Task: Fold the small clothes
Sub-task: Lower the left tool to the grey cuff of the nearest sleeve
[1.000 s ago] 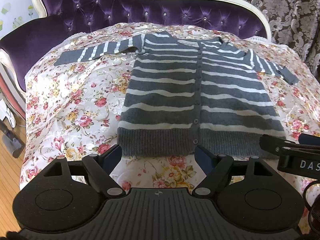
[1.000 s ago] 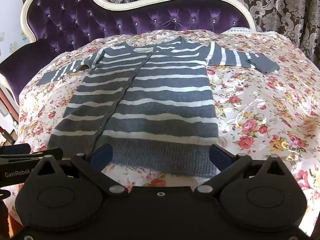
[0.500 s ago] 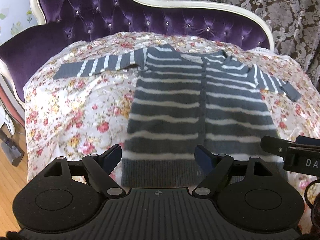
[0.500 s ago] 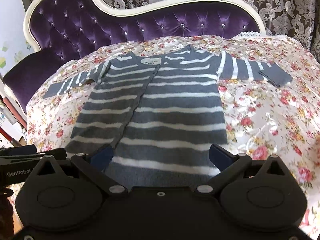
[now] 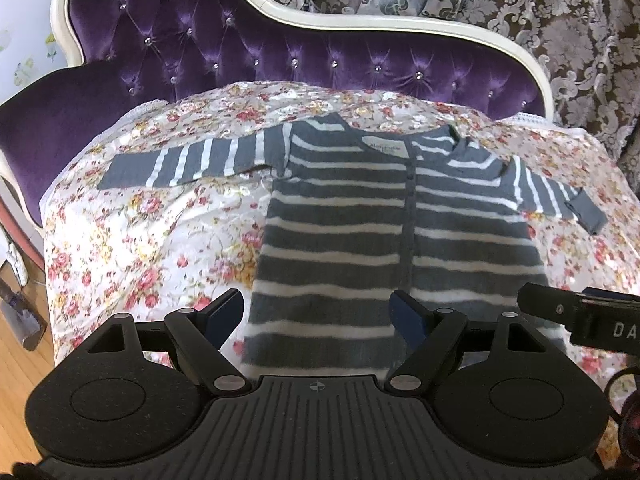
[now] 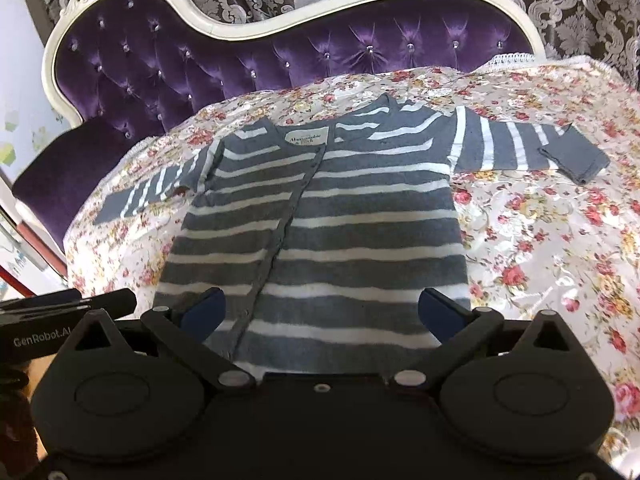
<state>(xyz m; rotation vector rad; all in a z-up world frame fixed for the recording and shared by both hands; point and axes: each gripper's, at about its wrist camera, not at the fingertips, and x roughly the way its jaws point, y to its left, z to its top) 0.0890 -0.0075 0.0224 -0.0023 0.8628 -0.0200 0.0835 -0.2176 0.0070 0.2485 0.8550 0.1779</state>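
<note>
This is a home, a furnished living room or bedroom. A tufted purple velvet sofa [image 6: 280, 60] with crystal buttons and a curved, carved white frame [image 6: 320, 12] fills the back of both views. A floral cover [image 5: 132, 240], satin-like with red and yellow roses and a lace edge, is spread over its seat, and a small striped cardigan [image 6: 320, 224] lies flat on it. Behind hang heavy damask curtains [image 5: 580, 32] in brown and silver. At the left edge there is a wooden floor [image 5: 16, 360] and a pale wall [image 5: 20, 32] with small pastel stickers, such as one finds in a lived-in house.
</note>
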